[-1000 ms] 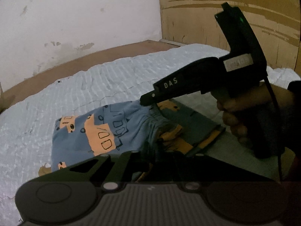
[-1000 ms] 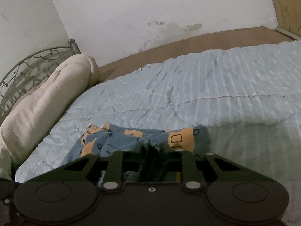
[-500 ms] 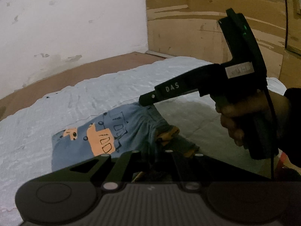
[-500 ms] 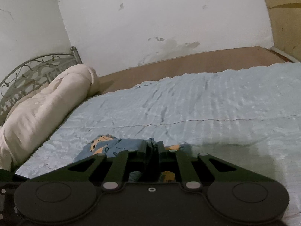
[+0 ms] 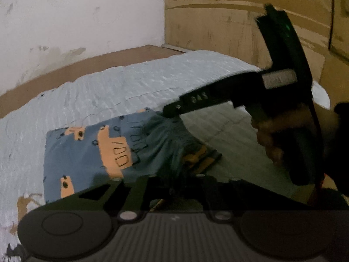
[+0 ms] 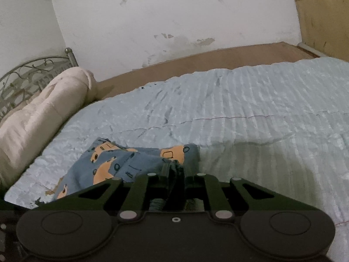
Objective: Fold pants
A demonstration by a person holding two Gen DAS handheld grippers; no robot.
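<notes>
Blue pants [image 5: 87,150] with orange car prints lie folded on the light blue bedspread [image 5: 122,87]. My left gripper [image 5: 174,181] sits at their near edge. Its jaws are opening, and the gathered waistband cloth lies loose between them. In the left wrist view a hand [image 5: 274,135] holds my right gripper [image 5: 172,109], whose tip is at the far side of the waistband. In the right wrist view my right gripper [image 6: 175,174] pinches a raised ridge of the pants [image 6: 122,159]. Its jaws are starting to open.
A rolled cream blanket [image 6: 43,109] lies along the left edge of the bed, in front of a metal headboard [image 6: 32,69]. A brown bed frame [image 6: 218,59] runs under the white wall. Wooden panels [image 5: 218,21] stand at the right.
My left gripper's fingers have spread apart from shut. The pants have settled flatter on the bed. The right gripper has shifted sideways, and more of the pants shows in its view.
</notes>
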